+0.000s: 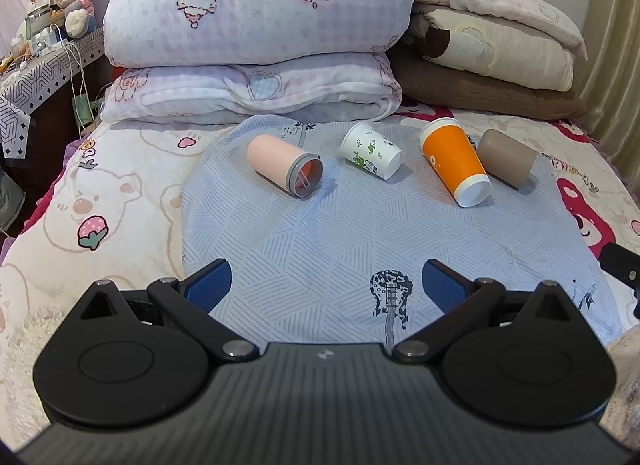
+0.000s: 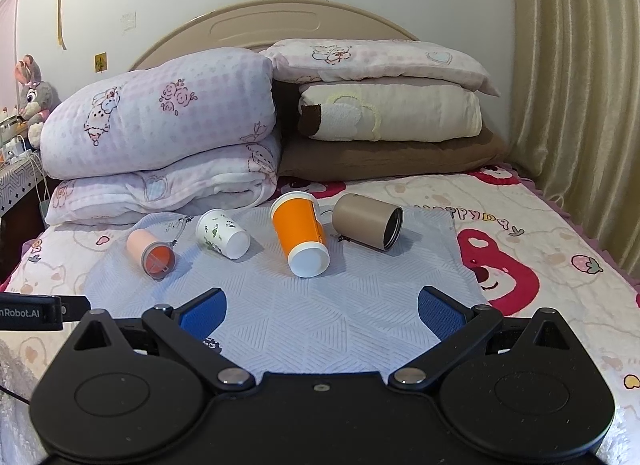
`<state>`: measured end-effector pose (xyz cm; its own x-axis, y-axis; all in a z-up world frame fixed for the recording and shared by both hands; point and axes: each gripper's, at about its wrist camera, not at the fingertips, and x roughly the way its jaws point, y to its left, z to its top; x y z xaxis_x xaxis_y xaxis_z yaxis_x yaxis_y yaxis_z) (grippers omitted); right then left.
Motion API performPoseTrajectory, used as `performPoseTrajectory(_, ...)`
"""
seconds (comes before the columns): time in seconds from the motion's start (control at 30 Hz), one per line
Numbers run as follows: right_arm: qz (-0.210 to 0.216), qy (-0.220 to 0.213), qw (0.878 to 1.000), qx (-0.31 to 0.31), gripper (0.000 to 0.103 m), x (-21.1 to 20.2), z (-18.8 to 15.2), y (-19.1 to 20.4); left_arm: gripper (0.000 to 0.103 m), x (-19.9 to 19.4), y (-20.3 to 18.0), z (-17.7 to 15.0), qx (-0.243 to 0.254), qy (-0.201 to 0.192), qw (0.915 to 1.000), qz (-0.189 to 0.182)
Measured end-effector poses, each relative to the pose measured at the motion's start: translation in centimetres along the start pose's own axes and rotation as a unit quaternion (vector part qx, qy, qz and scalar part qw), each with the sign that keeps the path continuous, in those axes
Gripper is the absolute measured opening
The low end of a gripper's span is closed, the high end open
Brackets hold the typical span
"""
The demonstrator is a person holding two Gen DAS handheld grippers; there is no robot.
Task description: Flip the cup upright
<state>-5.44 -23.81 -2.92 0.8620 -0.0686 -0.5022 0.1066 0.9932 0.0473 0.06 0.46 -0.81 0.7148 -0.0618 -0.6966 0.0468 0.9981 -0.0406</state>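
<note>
Several cups lie on their sides on a pale blue cloth (image 1: 320, 233) on the bed: a pink cup with a grey rim (image 1: 282, 165) (image 2: 150, 252), a white floral paper cup (image 1: 370, 150) (image 2: 222, 234), an orange cup with white ends (image 1: 454, 161) (image 2: 300, 231), and a tan cup (image 1: 506, 157) (image 2: 368, 221). My left gripper (image 1: 326, 285) is open and empty, low over the cloth's near part. My right gripper (image 2: 322, 311) is open and empty, also short of the cups.
Folded quilts (image 1: 256, 25) and stacked pillows (image 2: 388, 105) lie behind the cups against the headboard. A bedside table (image 1: 36, 77) with a plush rabbit stands at the left. Curtains (image 2: 580, 105) hang at the right. The other gripper's body (image 2: 36, 311) shows at the left edge.
</note>
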Motion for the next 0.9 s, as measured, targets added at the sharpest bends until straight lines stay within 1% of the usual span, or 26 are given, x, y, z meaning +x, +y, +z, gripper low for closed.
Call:
performPoseTrajectory(0.63, 0.000, 0.006, 1.000, -0.002, 0.103, 0.2, -0.2, 0.2, 0.103, 0.1, 0.6, -0.1, -0.006, 0.007, 0.9999, -0.004)
performPoseTrajectory(0.9, 0.009, 0.013, 1.000, -0.011, 0.103, 0.4, 0.2, 0.6, 0.103, 0.1, 1.4, 0.8, -0.013, 0.027, 0.9995, -0.011)
